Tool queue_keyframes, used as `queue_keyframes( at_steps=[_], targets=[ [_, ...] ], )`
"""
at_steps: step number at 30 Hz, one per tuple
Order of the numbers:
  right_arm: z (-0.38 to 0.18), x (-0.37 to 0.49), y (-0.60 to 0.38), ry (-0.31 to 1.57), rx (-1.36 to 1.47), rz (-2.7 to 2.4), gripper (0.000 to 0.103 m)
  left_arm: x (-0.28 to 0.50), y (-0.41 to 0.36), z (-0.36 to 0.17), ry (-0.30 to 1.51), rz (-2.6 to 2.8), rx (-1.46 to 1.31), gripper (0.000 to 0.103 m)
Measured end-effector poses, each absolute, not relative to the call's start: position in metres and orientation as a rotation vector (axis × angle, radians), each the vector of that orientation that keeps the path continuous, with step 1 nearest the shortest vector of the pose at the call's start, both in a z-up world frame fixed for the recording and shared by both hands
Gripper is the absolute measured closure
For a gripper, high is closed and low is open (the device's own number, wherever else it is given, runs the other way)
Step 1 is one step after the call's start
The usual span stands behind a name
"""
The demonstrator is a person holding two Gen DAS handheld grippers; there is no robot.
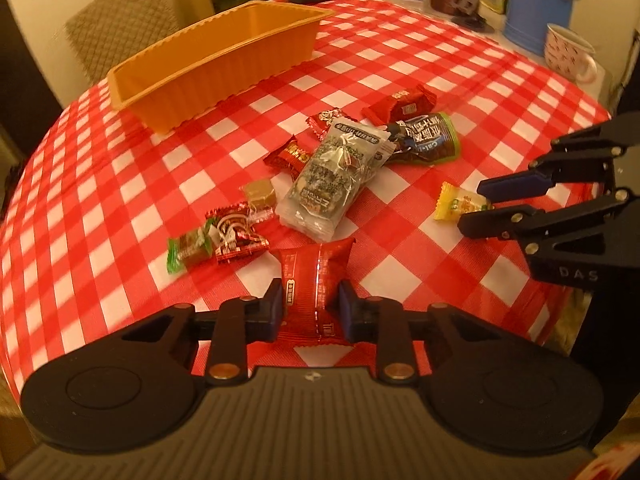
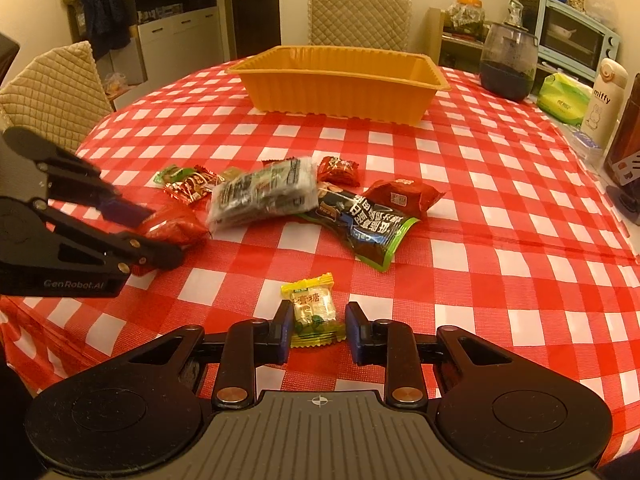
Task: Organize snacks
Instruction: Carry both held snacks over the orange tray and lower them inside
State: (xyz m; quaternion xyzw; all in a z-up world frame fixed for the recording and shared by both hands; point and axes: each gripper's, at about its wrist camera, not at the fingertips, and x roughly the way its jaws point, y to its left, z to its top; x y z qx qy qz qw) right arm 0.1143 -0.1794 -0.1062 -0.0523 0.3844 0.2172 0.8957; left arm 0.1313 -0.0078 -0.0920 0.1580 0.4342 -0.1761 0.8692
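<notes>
Left hand-held gripper (image 1: 310, 308): we have it clamped on the red packet (image 1: 314, 288).
Right hand-held gripper (image 2: 318, 326): we hold it narrow around the yellow candy (image 2: 312, 310), right pad not touching.
Orange tray (image 2: 340, 80): across the bench (image 2: 500, 220), beyond the snack pile (image 2: 280, 192).
Right view only: we see the tray's inside looks empty.

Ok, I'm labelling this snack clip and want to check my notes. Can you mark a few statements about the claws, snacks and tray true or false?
1. The left claw is clamped on a red packet. True.
2. The orange tray already holds snacks. False: none shows inside it.
3. The right claw straddles a yellow candy, not yet shut. True.
4. The yellow candy lies in the pile. False: it lies apart, nearer the table edge.
</notes>
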Motion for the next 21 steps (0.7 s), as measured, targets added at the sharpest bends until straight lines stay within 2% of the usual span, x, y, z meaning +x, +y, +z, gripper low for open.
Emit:
queue_keyframes(
  at_steps=[12, 21],
  targets=[
    [-0.087, 0.111, -0.188, 0.73, -0.05, 0.423, 0.075, 0.118, 0.0, -0.066, 0.871, -0.262, 0.155, 0.078],
    [-0.057, 0.127, -0.186, 0.64, -0.013, 0.408, 0.075, 0.149, 0.005, -0.032, 0.79, -0.216, 0.096, 0.078]
  ],
)
